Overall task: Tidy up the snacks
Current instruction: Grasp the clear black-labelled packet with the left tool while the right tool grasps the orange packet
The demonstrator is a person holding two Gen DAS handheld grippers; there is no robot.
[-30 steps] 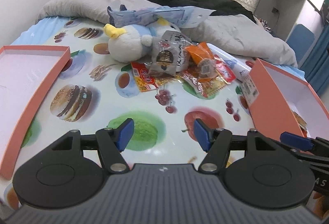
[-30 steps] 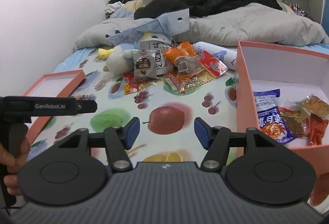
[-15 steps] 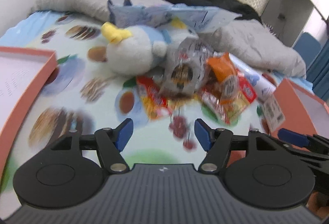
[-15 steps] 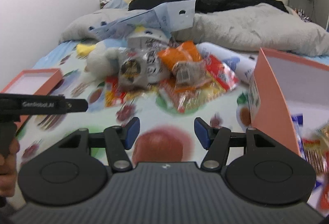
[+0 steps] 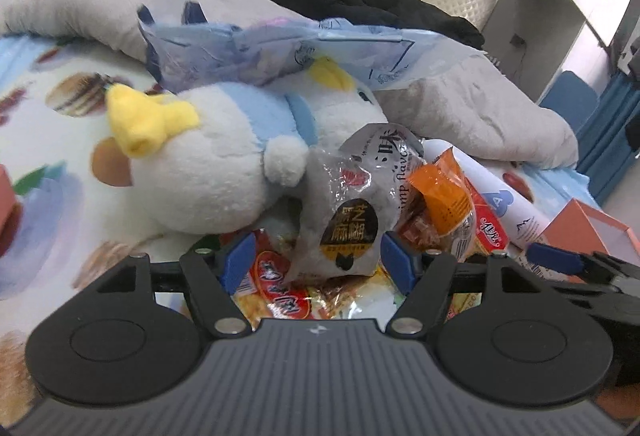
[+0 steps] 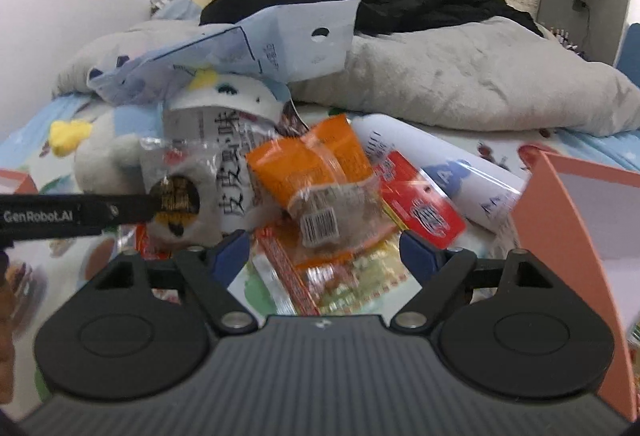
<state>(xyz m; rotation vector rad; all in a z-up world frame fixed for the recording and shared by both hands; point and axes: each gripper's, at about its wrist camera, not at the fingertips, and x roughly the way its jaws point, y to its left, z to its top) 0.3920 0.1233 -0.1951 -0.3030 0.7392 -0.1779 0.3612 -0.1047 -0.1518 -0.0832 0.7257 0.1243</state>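
A: What are the two grippers doing over the pile of snacks (image 6: 320,204) on the bed?

B: The left gripper (image 5: 314,264) is hanging with its jaws released, and the grey packet with the black round label (image 5: 348,220) is standing between them, but the pads are not pressing on it. The right gripper (image 6: 324,250) is opening its jaws just now; the clear packet with the barcode (image 6: 332,212) is lying between the tips, not gripped.

A: How will the grey packet handle?

B: I am judging it light and puffy, with thin crinkly film that is a little slippery. It is soft, so a hard squeeze can crush what is inside. I would take it across the middle, near the label, or on the flat sealed edge at the top.

A: Which way is it pointing?

B: Its long axis is running nearly upright in the left wrist view, and it is leaning back on the plush toy (image 5: 208,164). The barcode packet is lying flatter, with its long side crosswise, resting on the orange packet (image 6: 304,160).

A: And where should they go?

B: Probably into the pink box (image 6: 560,220) at the right, near the pile.
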